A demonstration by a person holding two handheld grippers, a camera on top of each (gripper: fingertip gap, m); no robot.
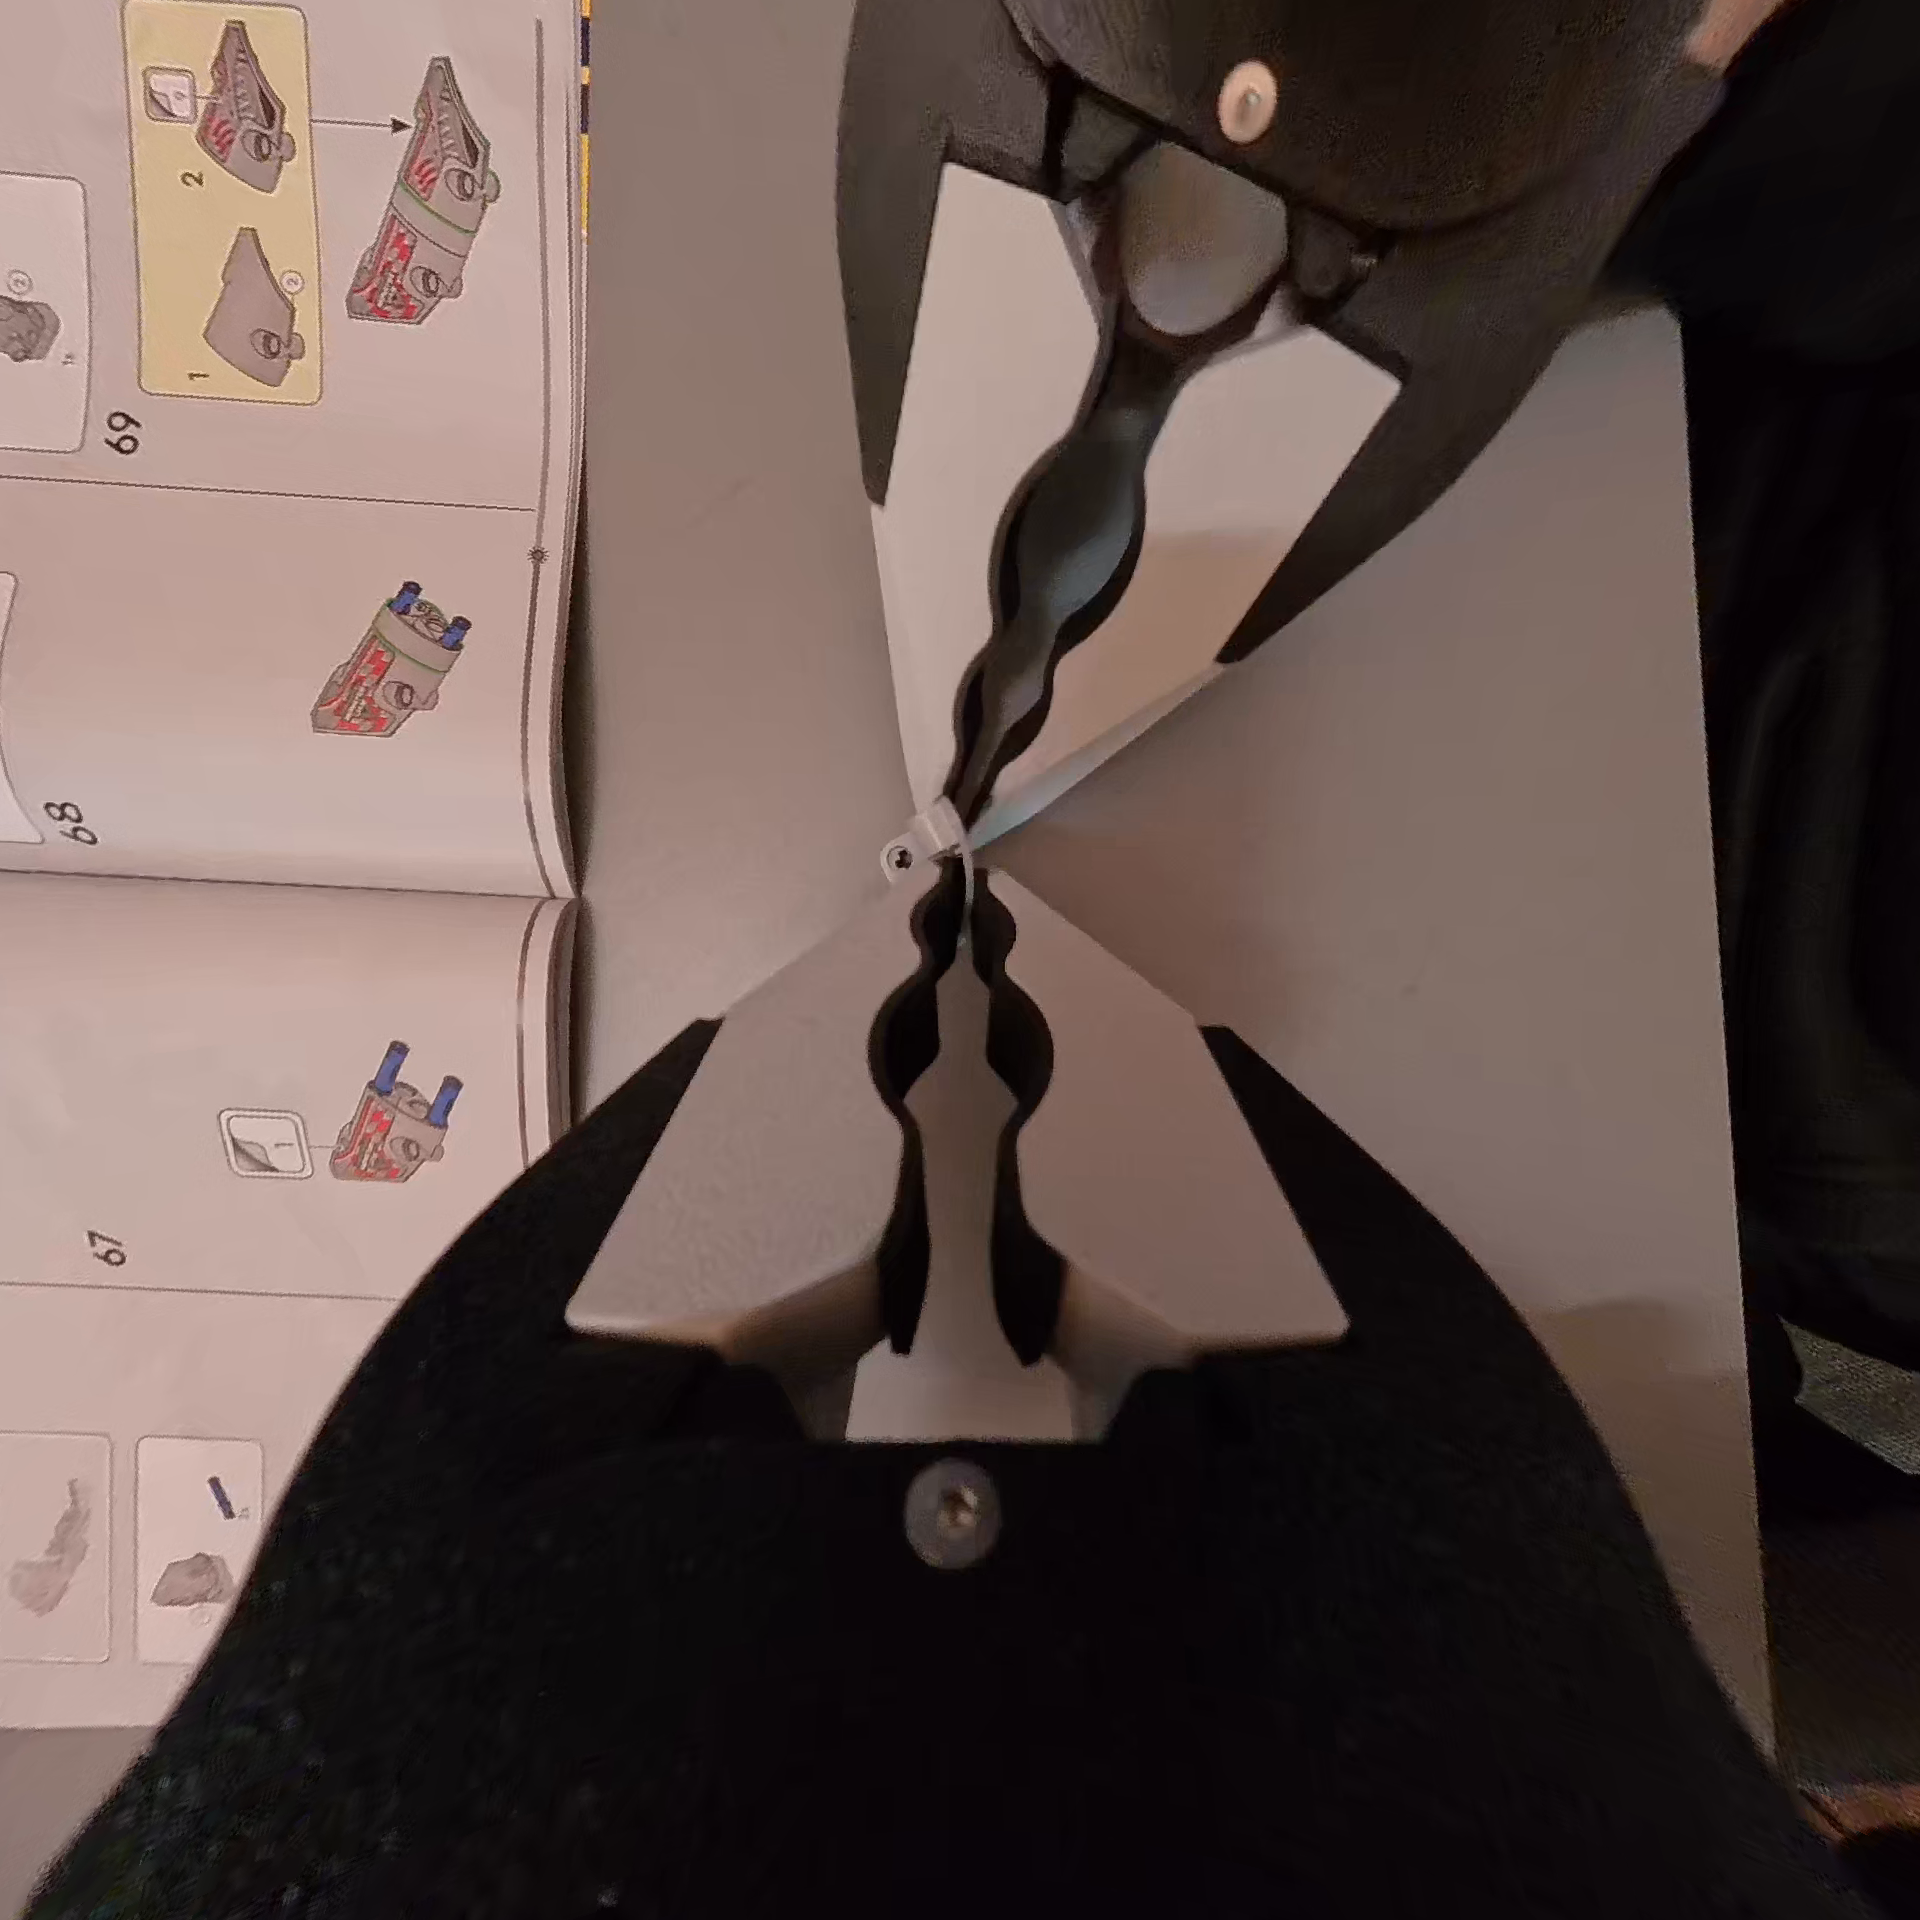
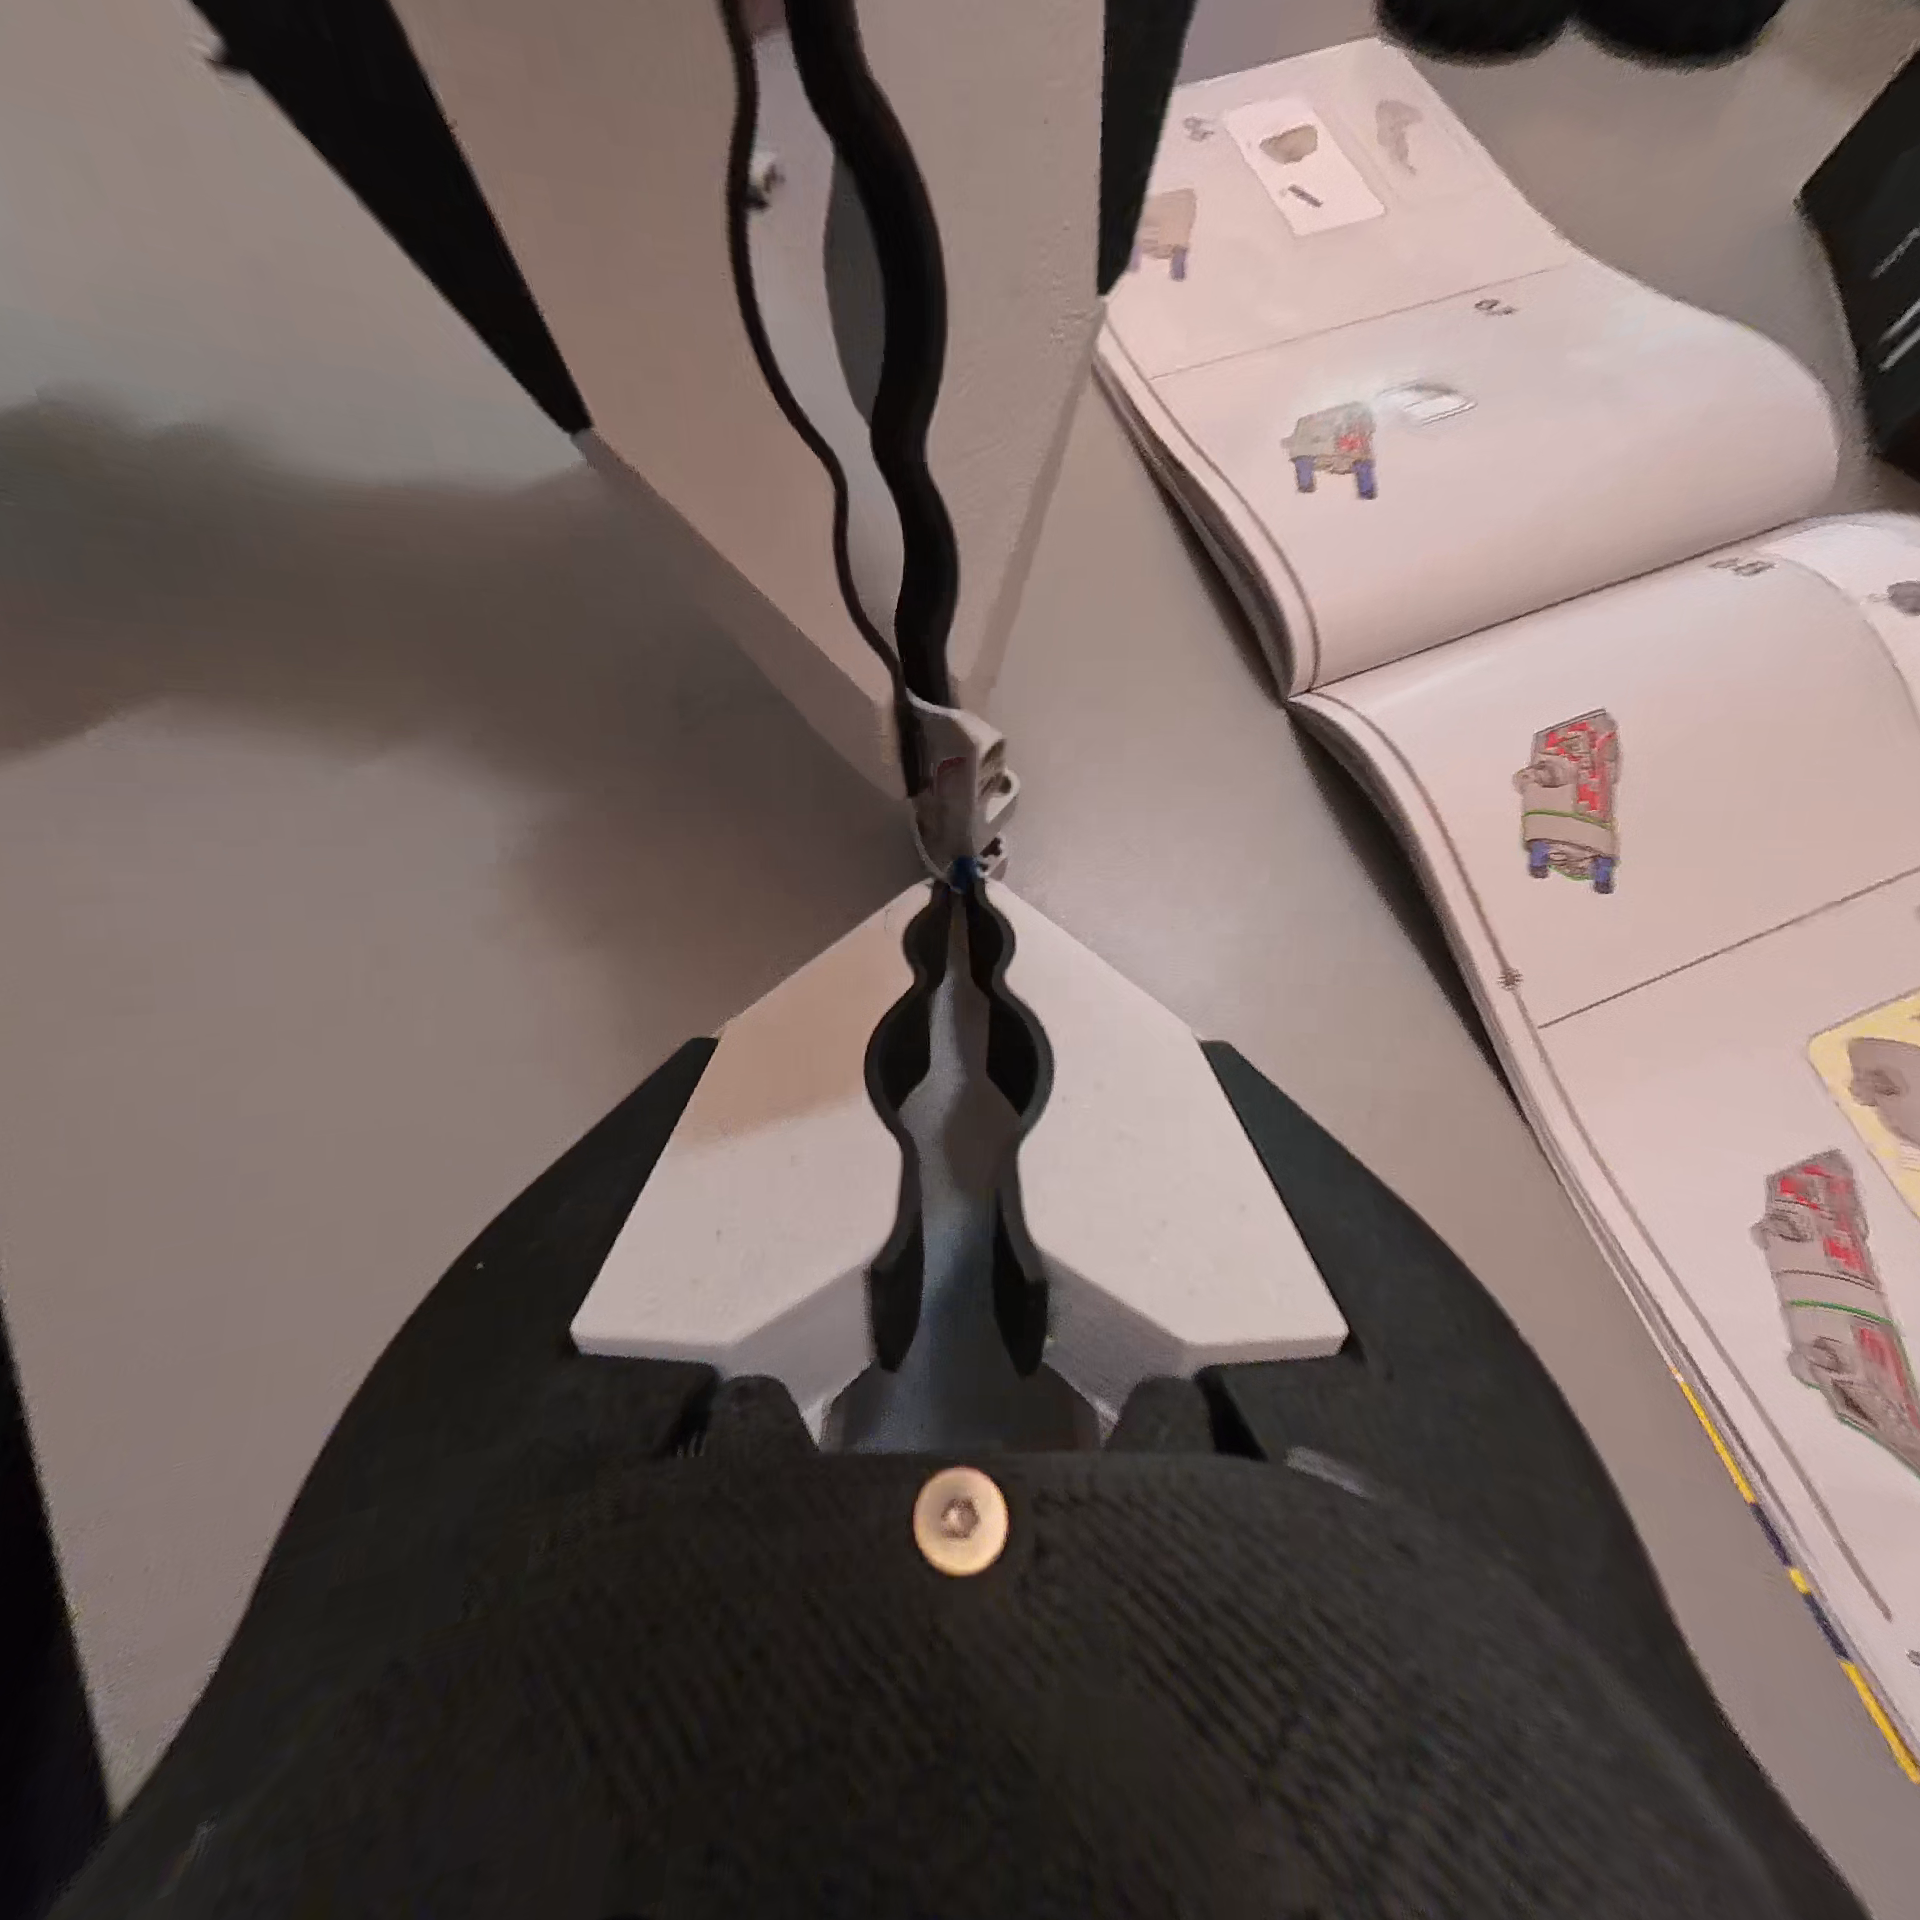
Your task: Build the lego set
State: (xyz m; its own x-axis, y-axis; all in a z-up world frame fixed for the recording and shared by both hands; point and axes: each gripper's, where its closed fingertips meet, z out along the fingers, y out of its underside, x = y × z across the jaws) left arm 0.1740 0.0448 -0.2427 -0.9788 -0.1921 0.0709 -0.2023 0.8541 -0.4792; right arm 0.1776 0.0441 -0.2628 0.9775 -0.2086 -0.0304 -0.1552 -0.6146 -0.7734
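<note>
My left gripper (image 1: 961, 899) is shut on a small light grey lego piece (image 1: 920, 844) that sticks out past its tips. In the right wrist view the same piece (image 2: 961, 769) shows a red sticker, held by the left gripper (image 2: 920, 717) coming in from the top. My right gripper (image 2: 961, 899) is shut on a small blue pin (image 2: 961, 873), whose end touches the grey piece. In the left wrist view the right gripper (image 1: 971, 795) comes in from the top, tip to tip with mine. Both are held above the grey table (image 1: 727, 416).
An open instruction booklet (image 1: 291, 727) lies on the table left of the grippers, and shows at the right in the right wrist view (image 2: 1558, 727). A black box (image 2: 1881, 260) stands beyond it. Dark cloth (image 1: 1818, 727) runs along the table's right edge. My two grippers' fingertips are within a few centimetres of each other.
</note>
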